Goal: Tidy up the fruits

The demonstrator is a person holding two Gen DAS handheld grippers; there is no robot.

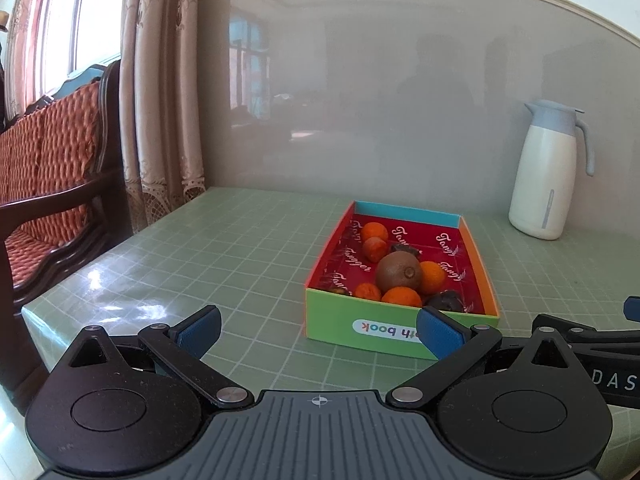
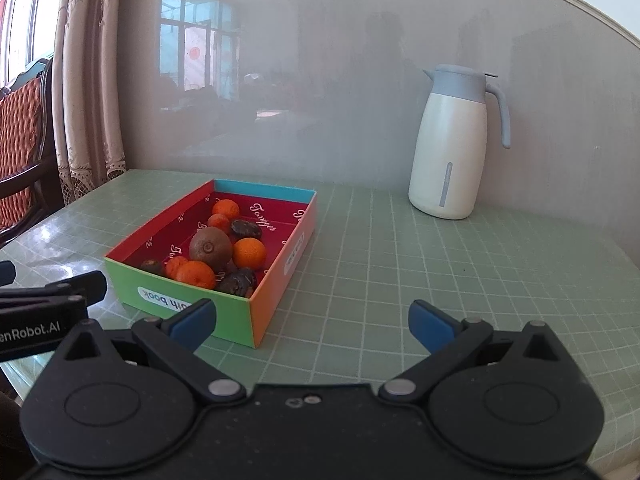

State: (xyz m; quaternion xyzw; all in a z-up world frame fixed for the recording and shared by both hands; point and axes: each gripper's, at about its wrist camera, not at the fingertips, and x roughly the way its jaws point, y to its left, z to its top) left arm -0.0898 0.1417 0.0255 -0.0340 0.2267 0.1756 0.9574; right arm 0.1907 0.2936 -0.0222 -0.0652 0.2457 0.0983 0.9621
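inside the colourful box [image 2: 256, 312] on the green tabletop [image 2: 400, 280] we saw a kiwi [image 2: 210, 246] among small oranges [image 2: 249, 253] and dark fruits. our left gripper [image 1: 318, 330] and right gripper [image 2: 312, 322] hovered before it, fingers spread, holding nothing. a white jug [image 2: 450, 148] stood well apart.

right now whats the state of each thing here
left gripper: open, empty
right gripper: open, empty
box: lidless, upright on the table
kiwi: in box, among the oranges
oranges: in box
jug: upright, lid shut
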